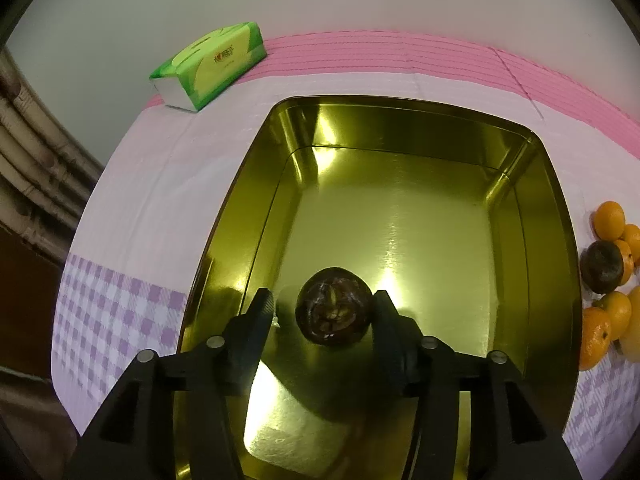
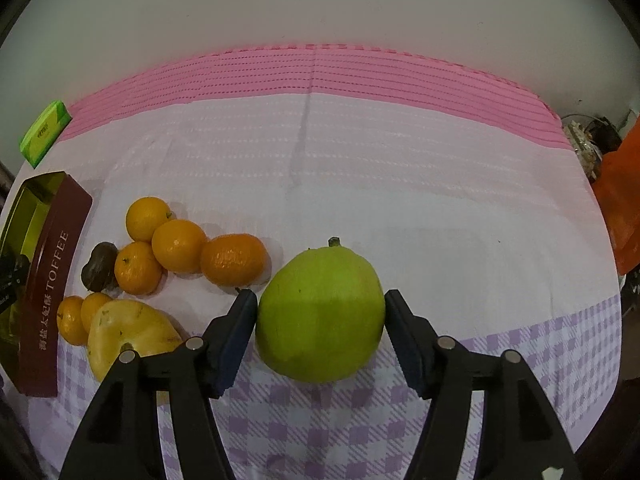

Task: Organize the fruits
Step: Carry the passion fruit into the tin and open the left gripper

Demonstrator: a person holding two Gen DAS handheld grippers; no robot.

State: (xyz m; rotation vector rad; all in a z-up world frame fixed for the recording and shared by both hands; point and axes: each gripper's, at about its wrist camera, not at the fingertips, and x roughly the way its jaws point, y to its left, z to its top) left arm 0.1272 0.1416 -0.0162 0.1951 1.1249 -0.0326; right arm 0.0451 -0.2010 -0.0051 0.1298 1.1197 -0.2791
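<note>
My left gripper [image 1: 323, 304] hangs over a gold-lined tin [image 1: 400, 120] and is open. A dark round fruit [image 1: 334, 312] lies on the tin floor between the fingers, with a clear gap to the left pad. My right gripper [image 2: 320, 308] straddles a large green fruit [image 2: 320, 312] resting on the tablecloth. Its pads stand right at the fruit's sides and the jaws look open. In the right wrist view, several oranges [image 2: 178, 246], a dark fruit [image 2: 98, 266] and a yellow fruit [image 2: 128, 332] lie to the left of the green one, beside the tin's maroon wall [image 2: 56, 280].
A green tissue pack [image 1: 212, 64] lies at the table's far left corner. Oranges [image 1: 608, 220] and a dark fruit [image 1: 602, 266] sit just right of the tin. An orange object [image 2: 624, 208] stands past the table's right edge. A pale wall is behind.
</note>
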